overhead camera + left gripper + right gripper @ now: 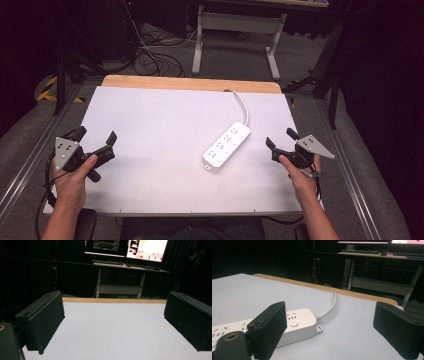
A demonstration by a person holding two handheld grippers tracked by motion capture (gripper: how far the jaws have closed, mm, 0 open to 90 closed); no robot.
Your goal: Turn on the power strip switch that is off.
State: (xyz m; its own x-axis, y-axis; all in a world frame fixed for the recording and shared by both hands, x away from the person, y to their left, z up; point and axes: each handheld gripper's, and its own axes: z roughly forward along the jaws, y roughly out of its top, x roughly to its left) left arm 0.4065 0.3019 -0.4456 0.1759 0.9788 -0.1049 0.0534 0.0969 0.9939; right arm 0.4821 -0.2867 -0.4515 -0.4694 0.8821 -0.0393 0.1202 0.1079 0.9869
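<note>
Strip (227, 146) lies slantwise right of the table's (150, 125) middle, its cord (243, 106) running to the far edge. Left gripper (95, 136) and right gripper (281, 138) hover released, empty. I'd approach squarely across the strip's narrow width, clear of the cord.

A lab: dark curtains, monitors (126, 247) on a desk (130, 266), floor cables (150, 55).
</note>
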